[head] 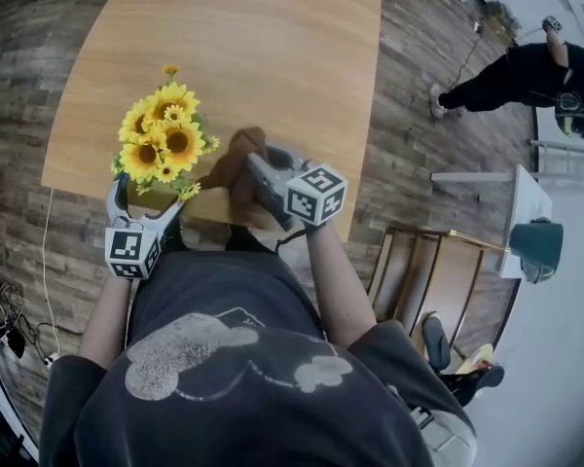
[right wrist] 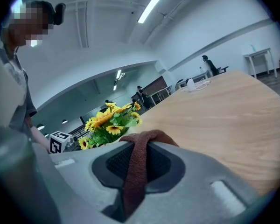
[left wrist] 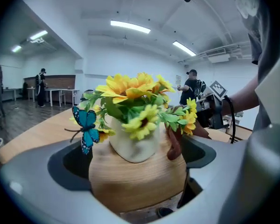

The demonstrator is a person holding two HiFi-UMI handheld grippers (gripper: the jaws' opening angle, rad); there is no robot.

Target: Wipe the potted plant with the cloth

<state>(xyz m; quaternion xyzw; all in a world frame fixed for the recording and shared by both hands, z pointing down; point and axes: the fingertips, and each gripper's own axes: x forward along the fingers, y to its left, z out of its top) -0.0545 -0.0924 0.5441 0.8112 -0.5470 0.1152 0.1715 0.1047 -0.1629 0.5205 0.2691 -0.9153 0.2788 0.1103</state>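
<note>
With the potted plant (head: 165, 144) at the near edge of the table (head: 273, 47), unclamped between the spread jaws of the left hand-held gripper (head: 144, 202), a hard push from the cloth (right wrist: 133, 171) pinched in the right hand-held gripper (right wrist: 140, 146) could tip it off.

The wooden worktop (head: 253, 47) stands on a dark wood floor (head: 419, 95). A small white table (head: 526, 197) is to the right of the worktop. Long lights (left wrist: 129, 27) shine on the ceiling above it, and the walls (left wrist: 130, 62) are white.
</note>
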